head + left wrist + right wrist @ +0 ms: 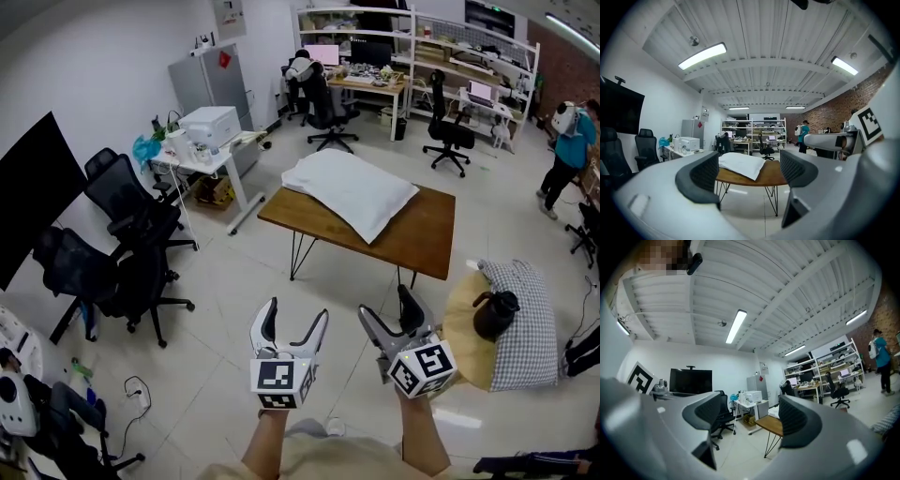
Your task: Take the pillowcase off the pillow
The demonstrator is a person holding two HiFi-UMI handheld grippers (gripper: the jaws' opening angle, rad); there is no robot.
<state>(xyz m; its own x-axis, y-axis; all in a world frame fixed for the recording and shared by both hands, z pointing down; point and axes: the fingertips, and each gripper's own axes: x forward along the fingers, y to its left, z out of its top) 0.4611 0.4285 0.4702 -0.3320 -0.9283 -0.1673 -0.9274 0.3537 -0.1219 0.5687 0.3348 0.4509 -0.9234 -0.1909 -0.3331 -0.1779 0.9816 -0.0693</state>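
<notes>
Nearest: left tool (296, 314), white body, dark pads, marker cube at its base; jaws apart, nothing between them. Beside it, right tool (387, 307), same make, jaws likewise apart and empty. Both are over the pale tiled floor (225, 291), well apart from the brown wooden hairpin-legged counter (422, 234). Plump white fabric pillow (342, 183) lies across the counter's left half. Its white pillowcase (375, 206) appears fully on. Task judged not begun; all removal remains.

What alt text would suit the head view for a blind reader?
A white pillow lies on a wooden table across a tiled floor. Nearer the camera, the left tool and the right tool are held out, both open and empty. Black chairs stand at left, a checked cushion at right.
</notes>
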